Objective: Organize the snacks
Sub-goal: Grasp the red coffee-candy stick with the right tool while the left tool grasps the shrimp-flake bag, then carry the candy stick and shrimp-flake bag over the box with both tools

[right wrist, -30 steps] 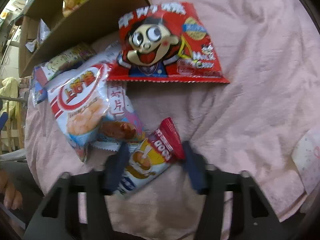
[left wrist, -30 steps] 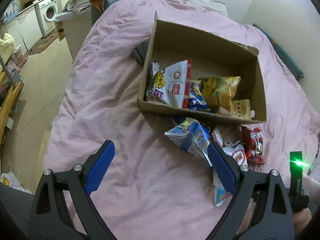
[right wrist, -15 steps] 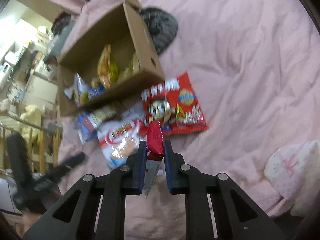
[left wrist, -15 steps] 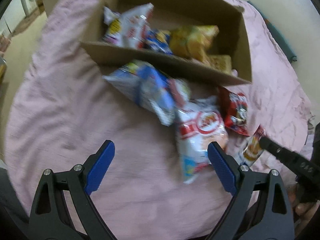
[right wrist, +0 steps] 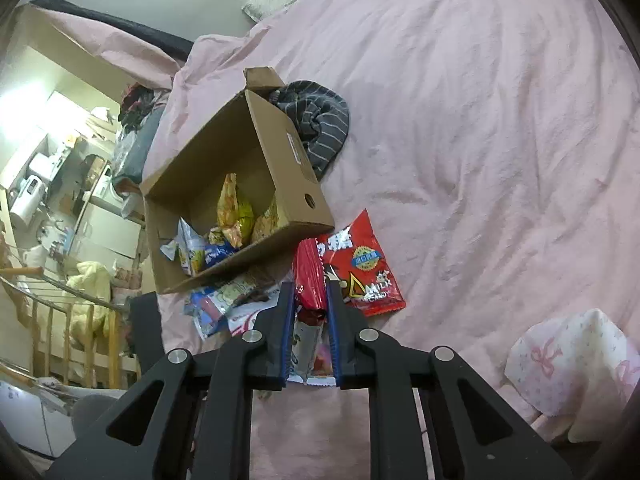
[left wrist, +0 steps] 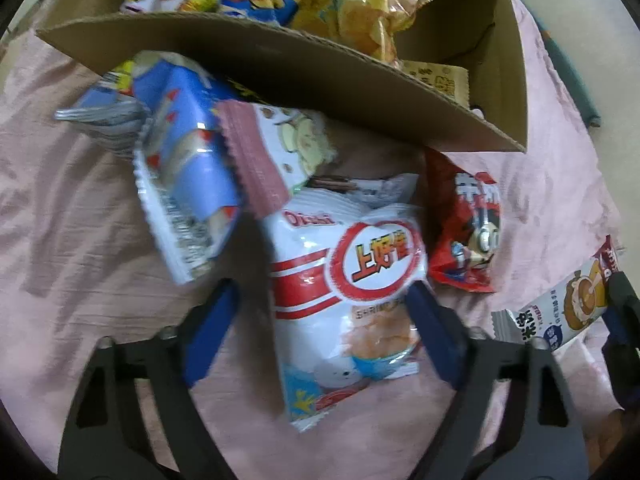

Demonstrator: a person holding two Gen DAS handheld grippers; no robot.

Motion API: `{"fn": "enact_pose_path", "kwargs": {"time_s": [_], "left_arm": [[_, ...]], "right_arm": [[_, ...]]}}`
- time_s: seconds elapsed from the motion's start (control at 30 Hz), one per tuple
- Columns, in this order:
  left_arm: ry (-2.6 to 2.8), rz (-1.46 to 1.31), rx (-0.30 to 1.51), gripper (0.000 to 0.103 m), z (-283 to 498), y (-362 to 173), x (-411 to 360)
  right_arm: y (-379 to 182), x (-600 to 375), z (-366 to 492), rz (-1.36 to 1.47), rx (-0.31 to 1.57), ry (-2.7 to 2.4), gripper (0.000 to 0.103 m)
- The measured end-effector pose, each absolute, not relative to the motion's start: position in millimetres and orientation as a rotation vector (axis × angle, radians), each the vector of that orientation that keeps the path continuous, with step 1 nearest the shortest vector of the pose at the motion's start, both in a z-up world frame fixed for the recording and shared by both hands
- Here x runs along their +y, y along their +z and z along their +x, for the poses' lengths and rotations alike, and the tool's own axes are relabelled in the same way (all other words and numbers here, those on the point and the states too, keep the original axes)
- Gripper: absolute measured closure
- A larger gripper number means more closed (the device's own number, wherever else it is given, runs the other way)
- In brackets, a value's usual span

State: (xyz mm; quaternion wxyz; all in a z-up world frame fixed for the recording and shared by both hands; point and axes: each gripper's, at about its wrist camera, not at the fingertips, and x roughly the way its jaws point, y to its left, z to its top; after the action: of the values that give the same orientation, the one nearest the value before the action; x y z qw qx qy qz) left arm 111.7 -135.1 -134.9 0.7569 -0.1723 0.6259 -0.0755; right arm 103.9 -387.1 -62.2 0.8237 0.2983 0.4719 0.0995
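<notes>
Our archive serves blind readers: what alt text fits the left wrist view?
The left gripper, its jaws closing, straddles a white shrimp-chip bag on a pink bedspread. Other snack packets lie beside a cardboard box already holding some.

You can't read the blurred blue packet (left wrist: 188,184) ahead-left of your left gripper (left wrist: 320,312), the cardboard box (left wrist: 256,64) runs off the top edge hiding its far snacks, and your right gripper's fingers (right wrist: 286,320) cover most of the clamped snack bar (right wrist: 310,280).
</notes>
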Motion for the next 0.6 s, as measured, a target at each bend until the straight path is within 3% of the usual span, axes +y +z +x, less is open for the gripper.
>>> {"fn": "enact_pose_path", "kwargs": {"time_s": [0.07,0.27,0.6], "left_arm": [[-0.198,-0.388,1.374,0.049,113,-134,-139],[-0.274,-0.381,1.345,0.075,113,-117,-144],[-0.302,-0.36,1.254,0.085,81,-62,-114]], "right_arm": [[-61,-388,105,0.645,0.996,0.213,0.087],[-59,-389,105,0.654,0.987,0.214,0.087],[-55,-381,105,0.629,0.98,0.222,0.087]]}}
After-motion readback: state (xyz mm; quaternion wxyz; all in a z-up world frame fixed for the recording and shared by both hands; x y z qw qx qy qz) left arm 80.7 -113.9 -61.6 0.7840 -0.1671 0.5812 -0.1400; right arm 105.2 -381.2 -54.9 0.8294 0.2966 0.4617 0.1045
